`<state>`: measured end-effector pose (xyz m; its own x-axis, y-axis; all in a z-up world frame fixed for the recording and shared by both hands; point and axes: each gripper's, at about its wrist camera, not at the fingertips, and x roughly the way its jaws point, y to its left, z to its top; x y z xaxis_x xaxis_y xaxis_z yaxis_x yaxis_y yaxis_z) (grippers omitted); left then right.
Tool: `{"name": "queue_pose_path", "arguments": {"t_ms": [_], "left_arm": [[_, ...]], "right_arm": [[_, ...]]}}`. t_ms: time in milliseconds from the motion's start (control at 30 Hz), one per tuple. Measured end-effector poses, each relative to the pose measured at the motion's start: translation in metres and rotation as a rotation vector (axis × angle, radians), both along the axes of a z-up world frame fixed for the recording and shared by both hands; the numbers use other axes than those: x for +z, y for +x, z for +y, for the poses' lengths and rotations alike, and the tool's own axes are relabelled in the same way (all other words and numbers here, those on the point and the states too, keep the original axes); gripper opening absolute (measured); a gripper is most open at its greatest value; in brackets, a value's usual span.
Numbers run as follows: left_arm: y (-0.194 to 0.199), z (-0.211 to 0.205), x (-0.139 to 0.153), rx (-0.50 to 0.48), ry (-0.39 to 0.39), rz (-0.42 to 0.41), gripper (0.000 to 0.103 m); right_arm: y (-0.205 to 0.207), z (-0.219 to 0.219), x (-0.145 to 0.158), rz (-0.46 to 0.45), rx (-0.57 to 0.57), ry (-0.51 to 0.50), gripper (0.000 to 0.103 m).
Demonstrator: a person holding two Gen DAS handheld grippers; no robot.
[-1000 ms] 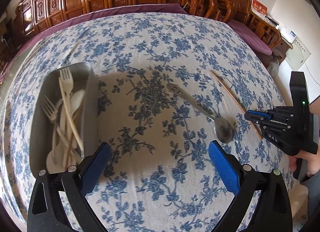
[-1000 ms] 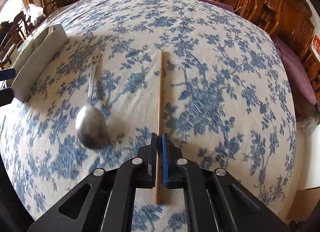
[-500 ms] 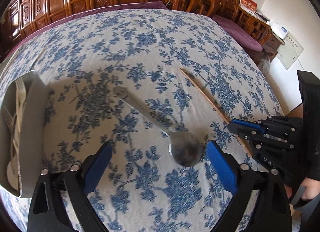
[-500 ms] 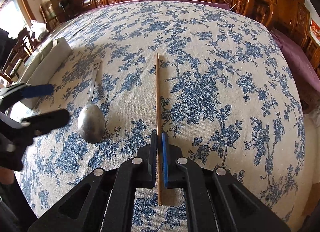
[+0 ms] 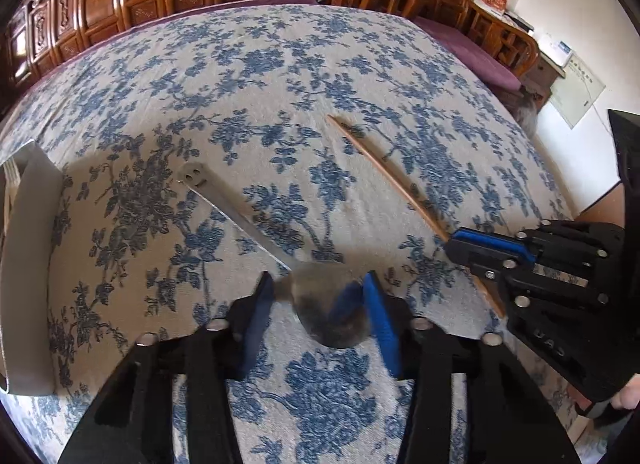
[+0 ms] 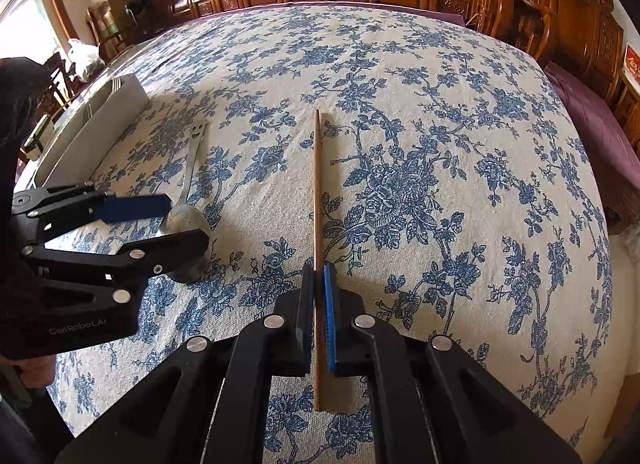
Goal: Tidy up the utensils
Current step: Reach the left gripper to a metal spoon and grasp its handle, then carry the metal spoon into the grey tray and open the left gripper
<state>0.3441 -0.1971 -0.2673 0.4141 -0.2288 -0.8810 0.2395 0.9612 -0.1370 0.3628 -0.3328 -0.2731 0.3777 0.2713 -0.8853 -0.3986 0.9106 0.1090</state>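
Right gripper (image 6: 319, 296) clamped on chopstick (image 6: 317, 191); left gripper (image 5: 318, 296) jaws apart, straddling spoon (image 5: 324, 312) bowl. Only left wrist view shows forks in tray (image 5: 30, 223) beside it.

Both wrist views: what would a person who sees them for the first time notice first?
First, the blue-flowered tablecloth that fills both views. Then the metal spoon, whose bowl lies between the open fingers of the left hand-held gripper, near the front edge. To its right, the right hand-held gripper is shut on a long wooden chopstick that points away across the cloth.
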Motion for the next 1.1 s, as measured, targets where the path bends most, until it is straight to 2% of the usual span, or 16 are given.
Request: {"name": "queue_pose_path", "arguments": {"t_ms": [100, 333, 733, 1100], "left_arm": [[-0.002, -0.002, 0.004, -0.002, 0.014, -0.003, 0.027], [-0.010, 0.008, 0.019, -0.005, -0.025, 0.002, 0.003], [-0.029, 0.041, 0.053, -0.012, -0.043, -0.031, 0.002], [-0.037, 0.087, 0.097, -0.041, 0.012, -0.082, 0.002]], "right_arm": [[0.000, 0.000, 0.000, 0.001, -0.001, 0.000, 0.006], [0.003, 0.002, 0.001, 0.021, -0.021, -0.016, 0.006], [-0.003, 0.017, 0.004, 0.044, -0.041, -0.066, 0.006], [-0.027, 0.043, 0.048, -0.029, -0.067, 0.009, 0.006]]}}
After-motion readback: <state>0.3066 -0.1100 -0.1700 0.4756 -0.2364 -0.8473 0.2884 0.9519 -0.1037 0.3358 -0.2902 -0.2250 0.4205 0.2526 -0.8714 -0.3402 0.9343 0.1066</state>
